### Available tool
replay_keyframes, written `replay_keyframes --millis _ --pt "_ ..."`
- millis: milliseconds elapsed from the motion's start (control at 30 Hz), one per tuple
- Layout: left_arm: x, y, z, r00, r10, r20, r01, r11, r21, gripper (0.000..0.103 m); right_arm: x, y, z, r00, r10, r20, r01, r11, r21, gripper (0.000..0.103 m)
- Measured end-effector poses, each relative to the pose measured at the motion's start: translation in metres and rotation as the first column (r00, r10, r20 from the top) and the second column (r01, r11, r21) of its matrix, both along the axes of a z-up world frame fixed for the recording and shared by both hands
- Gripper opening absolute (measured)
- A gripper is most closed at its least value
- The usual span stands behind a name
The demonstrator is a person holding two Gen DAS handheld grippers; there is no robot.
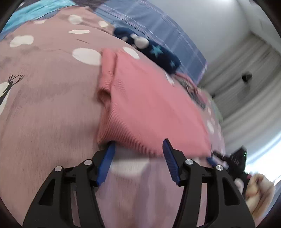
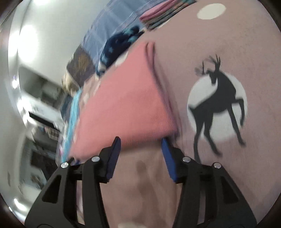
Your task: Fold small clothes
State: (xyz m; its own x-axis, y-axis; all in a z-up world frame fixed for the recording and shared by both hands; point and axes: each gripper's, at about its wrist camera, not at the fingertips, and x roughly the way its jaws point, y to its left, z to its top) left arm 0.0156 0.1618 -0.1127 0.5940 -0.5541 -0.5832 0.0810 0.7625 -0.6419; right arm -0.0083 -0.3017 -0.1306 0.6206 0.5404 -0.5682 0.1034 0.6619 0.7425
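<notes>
A folded pink ribbed garment (image 1: 149, 105) lies flat on the mauve bedspread (image 1: 43, 105). My left gripper (image 1: 138, 143) is open at the garment's near edge. Its left fingertip (image 1: 111, 145) is tucked at the near left corner, and the other rests at the hem, with a wide gap between them. In the right wrist view the same pink garment (image 2: 126, 101) fills the middle. My right gripper (image 2: 141, 139) stands open at its near right corner, both blue pads just at the hem. Neither gripper pinches any cloth.
A navy garment with blue stars (image 1: 158, 52) lies just beyond the pink one, against a blue striped cloth (image 1: 158, 22). A black deer print (image 2: 217, 103) marks the bedspread (image 2: 210, 43) to the right. A stack of folded clothes (image 2: 163, 12) sits at the far end.
</notes>
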Motion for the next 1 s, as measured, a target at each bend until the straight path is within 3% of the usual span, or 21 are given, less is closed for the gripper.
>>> replay_keyframes --millis 33,67,100,133,200,300,400,467,567,667,700,767,800,867,1000 --pt "0.007 0.002 -0.002 0.999 0.030 -0.011 -0.031 0.999 -0.011 0.037 0.004 -0.001 -0.001 1.000 -0.017 -0.002 0.017 1.000 0.019 0.049" --pt "0.012 0.002 -0.005 0.998 0.051 -0.023 -0.051 0.999 -0.008 0.008 0.008 0.000 -0.001 1.000 -0.031 -0.003 0.031 0.999 0.016 0.044" --pt "0.017 0.003 -0.008 0.998 0.053 -0.045 -0.055 0.998 -0.032 0.006 0.012 0.001 -0.001 0.999 -0.048 -0.017 0.048 0.999 -0.018 0.021" --pt "0.018 0.007 -0.011 0.996 0.069 -0.063 -0.074 0.994 -0.085 0.006 0.014 0.001 -0.003 0.998 -0.057 -0.027 0.056 0.998 -0.016 0.006" --pt "0.014 0.010 -0.003 0.996 0.084 -0.039 -0.087 0.992 -0.090 0.005 0.010 -0.002 0.003 0.998 -0.070 -0.002 0.070 0.998 0.010 0.005" --pt "-0.006 0.007 0.026 0.996 0.077 0.036 -0.076 0.996 -0.038 0.003 -0.006 -0.002 0.036 0.993 -0.065 0.103 0.069 0.997 -0.038 0.004" --pt "-0.027 0.003 0.052 0.995 0.044 0.091 -0.046 0.999 0.026 0.003 -0.022 -0.005 0.063 0.989 -0.046 0.142 0.060 0.994 -0.094 0.003" --pt "-0.042 0.000 0.059 0.996 0.015 0.090 -0.022 0.997 0.080 0.002 -0.033 -0.006 0.066 0.993 -0.032 0.117 0.048 0.989 -0.139 0.003" --pt "-0.062 -0.002 0.045 1.000 -0.005 0.024 0.001 0.986 0.167 0.000 -0.047 -0.011 0.039 0.999 -0.037 -0.005 0.035 0.983 -0.179 0.003" --pt "-0.078 0.010 0.021 0.998 0.065 -0.027 -0.052 0.943 0.329 0.000 -0.055 -0.017 0.013 0.993 -0.075 -0.087 0.048 0.959 -0.278 0.004" --pt "-0.080 0.016 0.017 0.995 0.090 -0.041 -0.071 0.940 0.333 0.000 -0.058 -0.021 0.012 0.994 -0.086 -0.074 0.063 0.961 -0.269 0.001" --pt "-0.082 0.030 0.018 0.991 0.124 -0.043 -0.107 0.952 0.286 0.006 -0.058 -0.027 0.017 0.992 -0.106 -0.068 0.086 0.965 -0.248 0.006" --pt "-0.082 0.033 0.022 0.992 0.126 -0.023 -0.114 0.953 0.281 0.010 -0.058 -0.027 0.024 0.992 -0.115 -0.045 0.099 0.959 -0.267 0.016" --pt "-0.082 0.031 0.034 0.993 0.112 0.042 -0.120 0.948 0.295 0.028 -0.054 -0.019 0.037 0.995 -0.096 -0.002 0.090 0.945 -0.314 0.022" --pt "-0.071 0.016 0.044 0.994 0.039 0.105 -0.070 0.947 0.315 0.033 -0.042 0.001 0.053 0.998 -0.023 0.062 0.044 0.932 -0.359 0.030"
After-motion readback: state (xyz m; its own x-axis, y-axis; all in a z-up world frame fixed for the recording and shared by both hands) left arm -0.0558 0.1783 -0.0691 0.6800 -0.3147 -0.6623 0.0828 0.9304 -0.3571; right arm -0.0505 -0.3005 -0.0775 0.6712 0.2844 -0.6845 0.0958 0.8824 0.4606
